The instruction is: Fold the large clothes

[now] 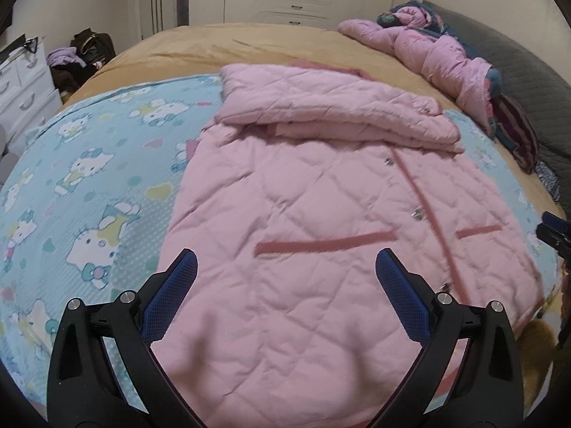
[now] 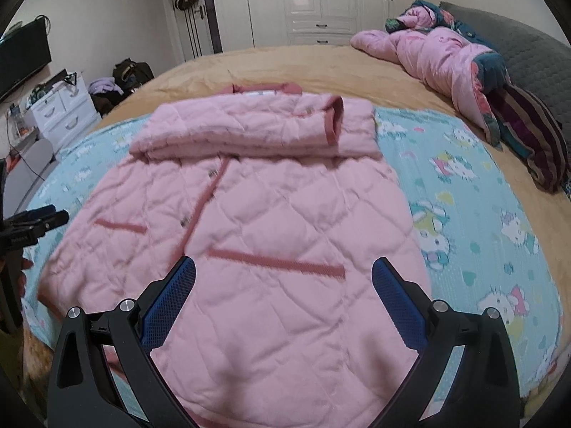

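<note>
Hovering side by side above the pink quilted jacket (image 1: 303, 214) on the bed (image 1: 249, 46), left gripper (image 1: 285, 267) and right gripper (image 2: 283, 267) gape wide, holding nothing.

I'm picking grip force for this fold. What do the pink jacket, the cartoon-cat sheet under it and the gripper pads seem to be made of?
Pink jacket: padded quilted fabric, matte, going by the puffy diamond stitching; metal-looking snaps.
Cartoon-cat sheet: thin printed woven cloth, probably cotton or a blend, lying flat.
Pads of the left gripper and right gripper: blue textured rubber or plastic, judging by the dotted surface.
</note>
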Demonstrator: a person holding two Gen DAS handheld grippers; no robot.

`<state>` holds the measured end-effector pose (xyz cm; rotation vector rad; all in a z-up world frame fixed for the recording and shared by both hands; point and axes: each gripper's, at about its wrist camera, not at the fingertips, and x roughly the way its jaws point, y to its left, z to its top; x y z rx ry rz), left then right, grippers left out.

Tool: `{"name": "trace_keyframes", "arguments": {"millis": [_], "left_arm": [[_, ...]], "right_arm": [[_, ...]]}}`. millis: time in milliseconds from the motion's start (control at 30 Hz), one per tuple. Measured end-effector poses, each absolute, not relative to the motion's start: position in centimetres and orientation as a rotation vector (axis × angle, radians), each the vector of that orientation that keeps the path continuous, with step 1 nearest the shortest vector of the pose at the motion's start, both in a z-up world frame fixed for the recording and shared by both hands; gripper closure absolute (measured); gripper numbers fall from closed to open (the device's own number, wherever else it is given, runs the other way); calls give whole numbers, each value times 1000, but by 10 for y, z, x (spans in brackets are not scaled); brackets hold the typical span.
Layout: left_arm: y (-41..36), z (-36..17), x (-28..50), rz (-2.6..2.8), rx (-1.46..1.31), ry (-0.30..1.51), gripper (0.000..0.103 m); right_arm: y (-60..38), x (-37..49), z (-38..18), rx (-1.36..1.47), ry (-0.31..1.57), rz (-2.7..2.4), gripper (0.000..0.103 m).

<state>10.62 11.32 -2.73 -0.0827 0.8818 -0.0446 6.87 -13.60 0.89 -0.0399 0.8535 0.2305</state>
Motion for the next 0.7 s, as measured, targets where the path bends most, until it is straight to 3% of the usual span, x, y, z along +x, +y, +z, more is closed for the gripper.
{"name": "trace_keyframes", "arguments": {"millis": [700], "left_arm": [[174,-87,66,28,-166,1017,9]], "right_arm": [[-197,38,-45,8,1000,104,4]]}}
